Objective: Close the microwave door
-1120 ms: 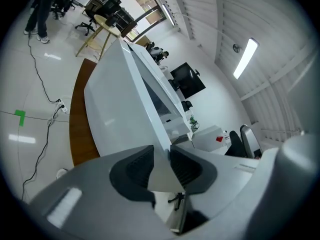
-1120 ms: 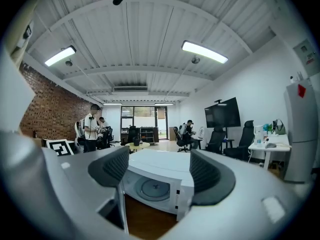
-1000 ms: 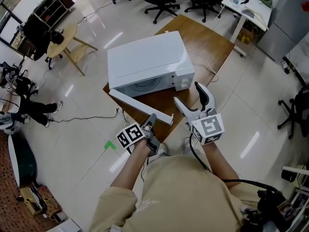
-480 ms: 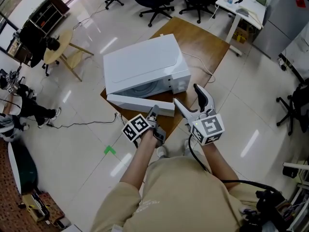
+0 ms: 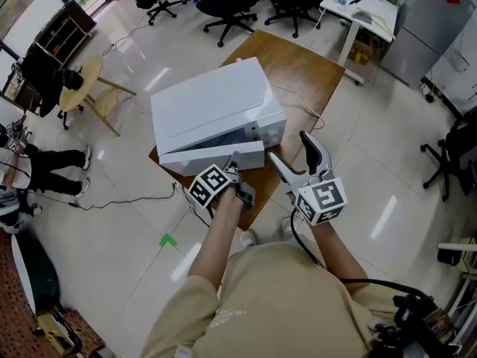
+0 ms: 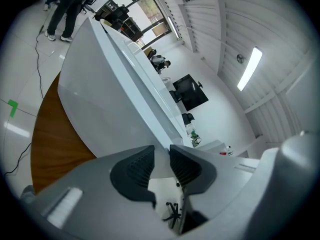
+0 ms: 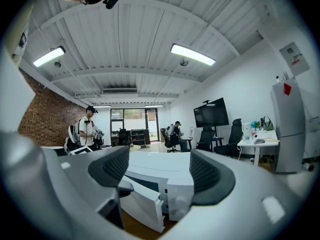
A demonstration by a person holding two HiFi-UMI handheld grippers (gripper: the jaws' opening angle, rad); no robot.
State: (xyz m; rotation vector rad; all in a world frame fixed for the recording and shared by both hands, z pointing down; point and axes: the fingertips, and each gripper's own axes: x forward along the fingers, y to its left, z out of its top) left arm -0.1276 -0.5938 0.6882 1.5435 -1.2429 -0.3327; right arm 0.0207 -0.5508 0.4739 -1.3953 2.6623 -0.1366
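A white microwave (image 5: pixel 216 110) stands on a brown wooden table (image 5: pixel 302 69). Its door (image 5: pixel 212 157) is swung almost against the front, with a narrow gap left at the hinge-far end. My left gripper (image 5: pixel 233 164) is shut, with nothing between its pads, and its tips rest against the door's outer face. In the left gripper view the white door (image 6: pixel 105 99) fills the frame beyond the left gripper (image 6: pixel 161 160). My right gripper (image 5: pixel 293 151) hovers open to the right of the microwave, holding nothing. The right gripper view shows the right gripper (image 7: pixel 160 171) framing the microwave (image 7: pixel 172 176) and its ajar door (image 7: pixel 142 204).
Black office chairs (image 5: pixel 242 2) and a white desk (image 5: pixel 358 10) stand beyond the table. A round wooden side table (image 5: pixel 82 77) is at the left. A black cable (image 5: pixel 127 200) and a green tape mark (image 5: pixel 169 241) lie on the tiled floor. A person's legs (image 5: pixel 48 170) show far left.
The door has swung from wide open to nearly closed. My left gripper has moved forward and up-frame with it, against the door. The right gripper has stayed put.
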